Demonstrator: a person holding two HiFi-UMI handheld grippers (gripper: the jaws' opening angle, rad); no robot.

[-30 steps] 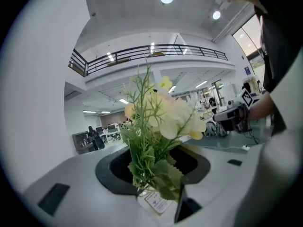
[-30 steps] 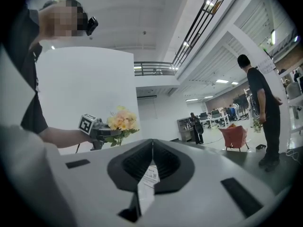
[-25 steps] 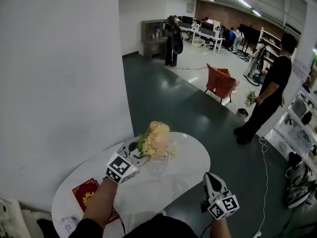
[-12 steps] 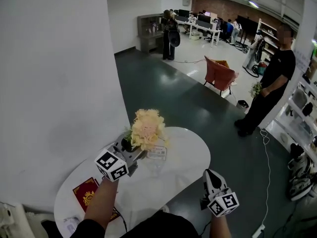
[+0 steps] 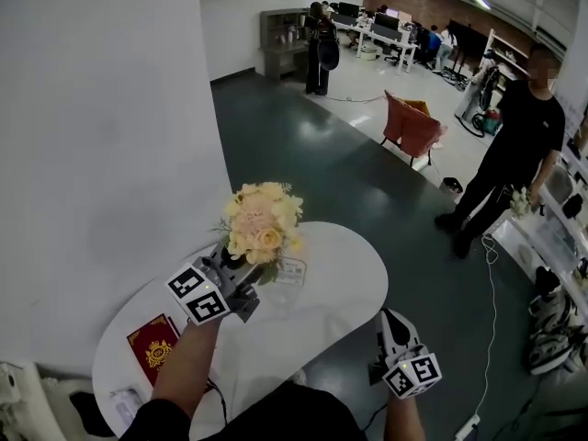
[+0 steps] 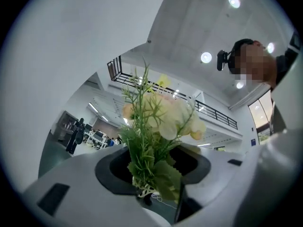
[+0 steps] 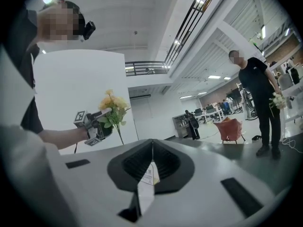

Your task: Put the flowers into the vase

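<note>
left gripper [image 5: 241, 266] held up, clamping flowers [image 5: 260, 223]; right gripper [image 5: 390, 324] low, seemingly pinching a paper tag [image 7: 147, 176].

The left hand-held gripper [image 5: 237, 272] has lifted and rolled, so the flowers [image 5: 260, 228], earlier leaning toward 2 o'clock, now stand upright toward 12 o'clock, higher above the surface [image 5: 340, 283].

Your white oval surface [image 5: 344, 278] stood by the pale wall, a red booklet [image 5: 152, 347] with a gold emblem lay flat near your left end, a clear vase [image 5: 292, 274] with a white label stood near the middle, a small pale item [image 5: 124, 401] sat at the near-left edge, too blurred to tell.
</note>
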